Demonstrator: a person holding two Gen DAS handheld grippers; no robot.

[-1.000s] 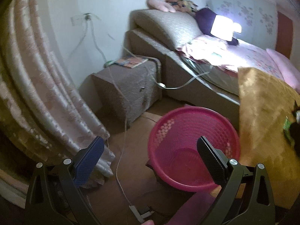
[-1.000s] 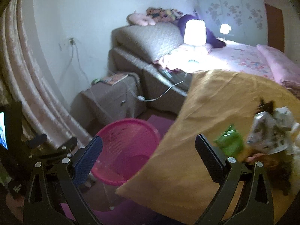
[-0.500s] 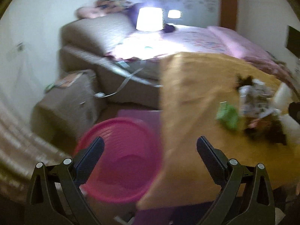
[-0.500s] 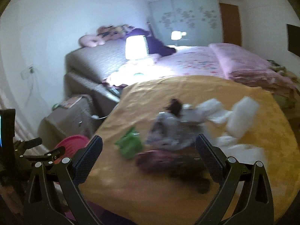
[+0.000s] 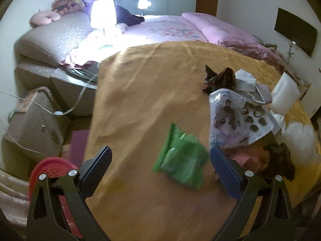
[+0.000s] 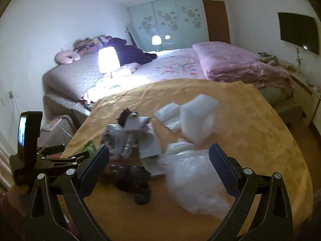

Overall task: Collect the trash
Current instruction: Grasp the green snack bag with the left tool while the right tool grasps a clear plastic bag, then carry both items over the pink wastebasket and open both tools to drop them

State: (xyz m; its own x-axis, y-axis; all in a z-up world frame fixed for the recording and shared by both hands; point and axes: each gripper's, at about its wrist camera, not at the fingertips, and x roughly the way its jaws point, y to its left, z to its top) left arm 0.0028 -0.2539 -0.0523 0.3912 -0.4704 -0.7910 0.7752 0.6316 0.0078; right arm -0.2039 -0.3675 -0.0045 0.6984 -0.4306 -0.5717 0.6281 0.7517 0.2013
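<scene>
1. The left gripper (image 5: pixel 160 166) hangs over a table draped in a mustard-yellow patterned cloth (image 5: pixel 140 100), its jaws spread wide with nothing between them.
2. A crumpled green plastic wrapper (image 5: pixel 181 158) lies on the cloth between the left gripper's fingers as the left wrist view shows it, nearer the right-hand finger and touching neither.
3. Just beyond that finger sits a white pet-food pouch printed with a cat (image 5: pixel 234 120), part of a heap with dark crumpled wrappers (image 5: pixel 220 80) and white foam pieces (image 5: pixel 284 94).
4. A round pink plastic basket (image 5: pixel 50 168) stands on the floor beside the table's left edge, mostly hidden behind the left gripper's left finger.
5. The right gripper (image 6: pixel 159 162) is also spread wide and carries nothing, poised above the heap.
6. In the right wrist view, a soft white bag-like lump (image 6: pixel 196 182) lies between its fingers, with a white foam block (image 6: pixel 198 118) farther back and a dark blurred wrapper (image 6: pixel 136 184) to the left.
7. Behind the table stands a bed with pink floral bedding (image 6: pixel 176 66) and a lit white lamp (image 6: pixel 108 59).
</scene>
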